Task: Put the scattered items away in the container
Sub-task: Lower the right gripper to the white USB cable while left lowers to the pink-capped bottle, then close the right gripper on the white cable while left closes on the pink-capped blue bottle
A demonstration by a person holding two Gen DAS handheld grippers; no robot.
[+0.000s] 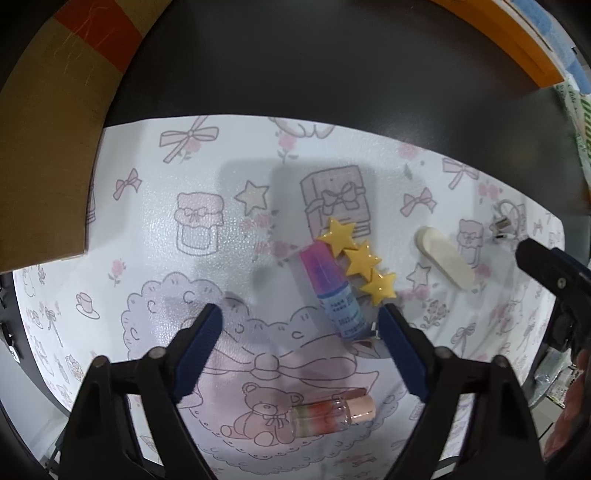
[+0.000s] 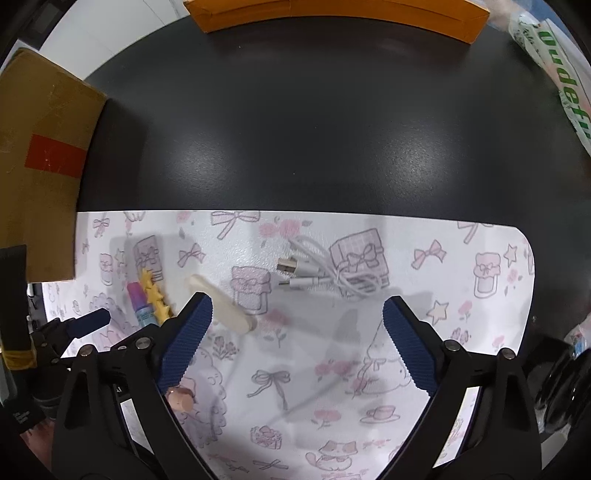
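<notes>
A pink-patterned mat (image 2: 295, 369) covers the dark table (image 2: 295, 129), an orange box (image 2: 332, 14) at its far edge.

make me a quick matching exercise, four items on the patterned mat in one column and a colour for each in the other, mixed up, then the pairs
Items:
1. star hair clip
2. cable
3. small tube
4. clear bottle's cap

Colours:
A. pink fading to blue
B. yellow
C. peach
D. white

Pairs: 1-B, 2-D, 3-A, 4-C
</notes>
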